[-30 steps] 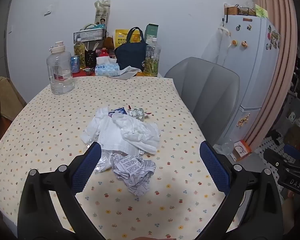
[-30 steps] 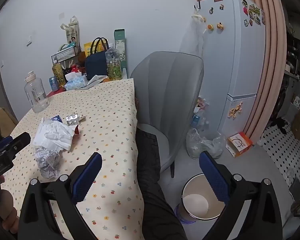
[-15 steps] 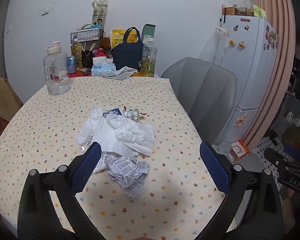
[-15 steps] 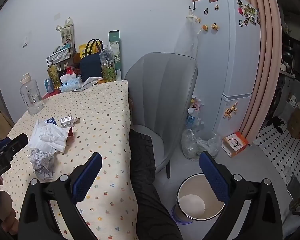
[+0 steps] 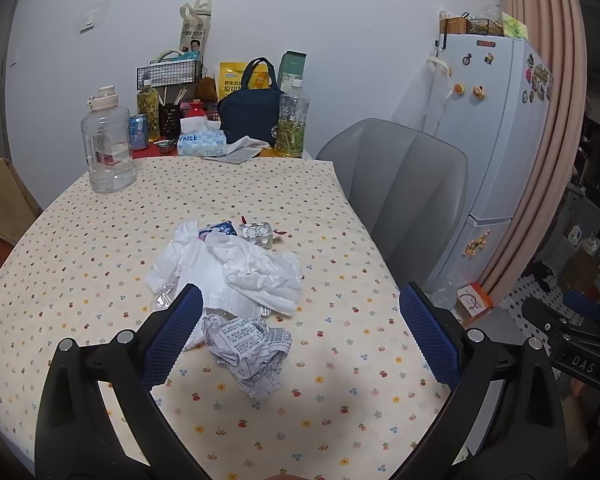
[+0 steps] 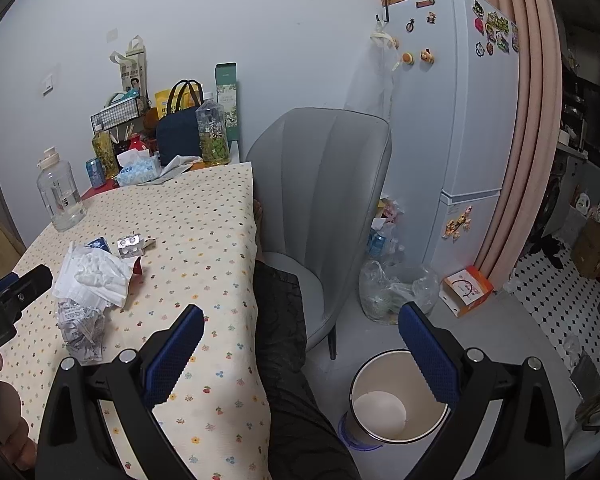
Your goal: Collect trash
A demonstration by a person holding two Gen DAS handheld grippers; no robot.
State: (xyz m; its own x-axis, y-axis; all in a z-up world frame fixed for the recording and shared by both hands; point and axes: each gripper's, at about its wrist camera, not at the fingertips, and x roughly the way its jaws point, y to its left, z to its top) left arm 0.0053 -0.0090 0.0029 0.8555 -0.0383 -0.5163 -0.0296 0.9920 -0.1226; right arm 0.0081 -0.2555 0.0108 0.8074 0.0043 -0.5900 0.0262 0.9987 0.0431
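Nothing collected yet: your left gripper [image 5: 300, 332] and right gripper [image 6: 300, 340] gape empty (crumpled receipt [image 5: 252, 350], tissues [image 5: 256, 272] untouched); bin [image 6: 398, 396] waits.

Left claw [image 5: 300, 330], right claw [image 6: 300, 340]: black frames, blue textured pads, silver screws; dark trousers [image 6: 288, 360].

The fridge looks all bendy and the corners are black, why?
Left wrist view: the fisheye lens bows the fridge and curtain near the edge, and dark corners ring the picture. Right wrist view: same bulge on the fridge; the middle stays sharp, with a soft shadow on the tablecloth near the gripper.
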